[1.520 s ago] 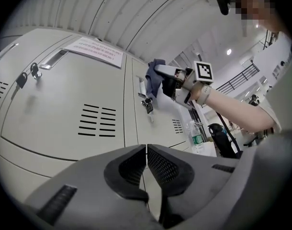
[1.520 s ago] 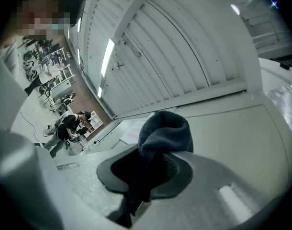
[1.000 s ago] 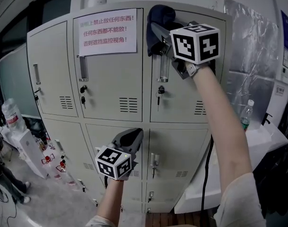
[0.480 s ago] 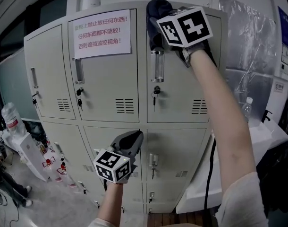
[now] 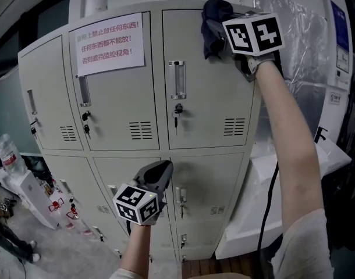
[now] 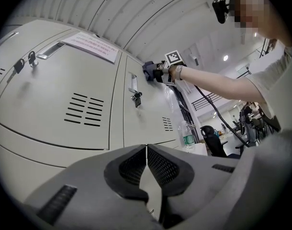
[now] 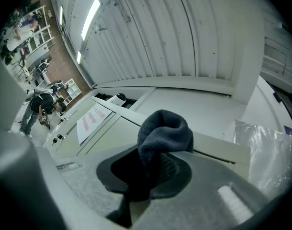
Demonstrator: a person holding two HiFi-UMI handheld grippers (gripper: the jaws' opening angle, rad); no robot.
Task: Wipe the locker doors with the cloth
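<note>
Cloth [image 5: 213, 23], clamped in the right tool [image 7: 153, 170], presses the top right locker door [image 5: 209, 97] at its upper corner; a hard drag could tug it free. Left tool [image 6: 146, 163] has its jaws together, empty.

The head camera faces the lockers [image 5: 212, 97] from the front, near. The camera on the left gripper [image 6: 147, 150] sits low, close against a door, looking up along the fronts. The one on the right gripper [image 7: 153, 176] rides at the lockers' top edge, tilted towards the ceiling [image 7: 184, 32]. All three catch the paper notice [image 5: 105, 44].
</note>
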